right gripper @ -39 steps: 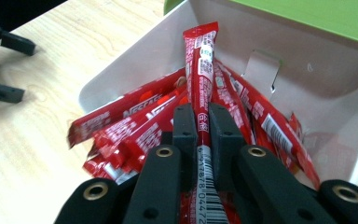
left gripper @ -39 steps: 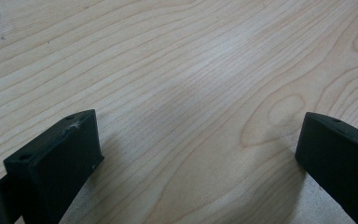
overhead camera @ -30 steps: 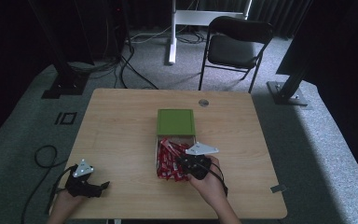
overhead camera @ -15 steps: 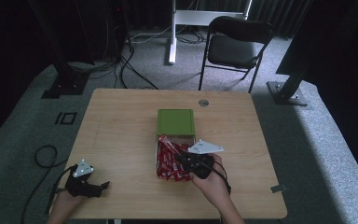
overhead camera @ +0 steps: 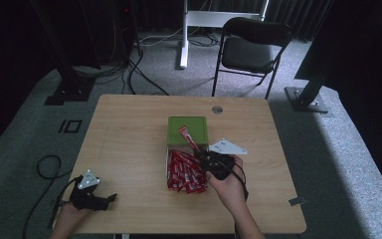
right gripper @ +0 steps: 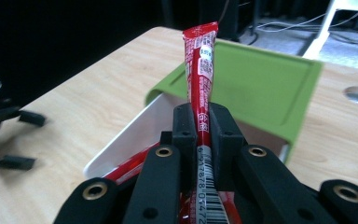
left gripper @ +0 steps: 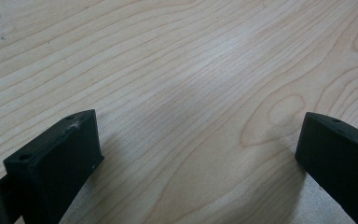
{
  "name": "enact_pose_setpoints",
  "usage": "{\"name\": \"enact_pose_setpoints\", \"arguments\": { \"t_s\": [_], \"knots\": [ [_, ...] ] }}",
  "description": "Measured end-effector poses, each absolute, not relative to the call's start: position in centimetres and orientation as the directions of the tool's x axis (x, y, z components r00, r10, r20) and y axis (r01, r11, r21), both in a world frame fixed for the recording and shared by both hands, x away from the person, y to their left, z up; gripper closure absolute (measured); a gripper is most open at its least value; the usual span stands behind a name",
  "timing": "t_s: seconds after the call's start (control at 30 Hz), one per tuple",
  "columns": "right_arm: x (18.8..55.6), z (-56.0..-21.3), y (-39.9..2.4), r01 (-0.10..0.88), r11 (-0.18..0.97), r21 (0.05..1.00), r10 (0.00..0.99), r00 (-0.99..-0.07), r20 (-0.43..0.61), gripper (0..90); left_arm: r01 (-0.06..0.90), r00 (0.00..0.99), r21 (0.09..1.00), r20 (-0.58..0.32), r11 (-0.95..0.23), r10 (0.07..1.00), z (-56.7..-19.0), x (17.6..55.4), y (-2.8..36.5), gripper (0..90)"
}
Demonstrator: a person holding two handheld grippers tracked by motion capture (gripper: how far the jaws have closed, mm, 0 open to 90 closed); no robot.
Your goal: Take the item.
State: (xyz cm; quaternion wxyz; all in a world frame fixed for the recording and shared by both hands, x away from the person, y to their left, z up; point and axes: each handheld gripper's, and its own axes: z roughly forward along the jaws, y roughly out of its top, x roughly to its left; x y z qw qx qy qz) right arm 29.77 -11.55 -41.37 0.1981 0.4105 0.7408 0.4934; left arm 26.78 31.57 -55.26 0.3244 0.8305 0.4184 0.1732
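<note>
Right gripper (right gripper: 198, 128) now lifted, jaws clamped on slim red foil sachet (right gripper: 199, 60) above white tray (right gripper: 121, 140) beside green lid (right gripper: 261, 84); extraction likely succeeding. Left gripper (left gripper: 196, 149) rests wide, empty on wooden table (left gripper: 177, 70)

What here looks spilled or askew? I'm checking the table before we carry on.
Nothing looks spilled or damaged. The red packets lie heaped in the white tray by the green box. One red packet sticks up, but only because the right gripper is shut on it. The left gripper rests open on bare table.
</note>
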Motion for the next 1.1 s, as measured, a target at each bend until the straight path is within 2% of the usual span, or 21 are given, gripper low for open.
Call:
{"name": "enact_pose_setpoints", "arguments": {
  "t_s": [0.53,1.1],
  "knots": [
    [32.0,-42.3,-13.3,0.42,0.083,0.904,0.89,-0.439,0.123,82.5,0.582,0.591,0.684,0.017,-0.441,0.807,-55.3,26.8,31.6,0.8],
    [33.8,-45.7,-15.7,0.464,-0.032,0.885,0.948,-0.266,0.174,82.3,0.582,0.59,0.685,0.016,-0.439,0.807,-55.3,26.8,31.6,0.8]
  ]
}}
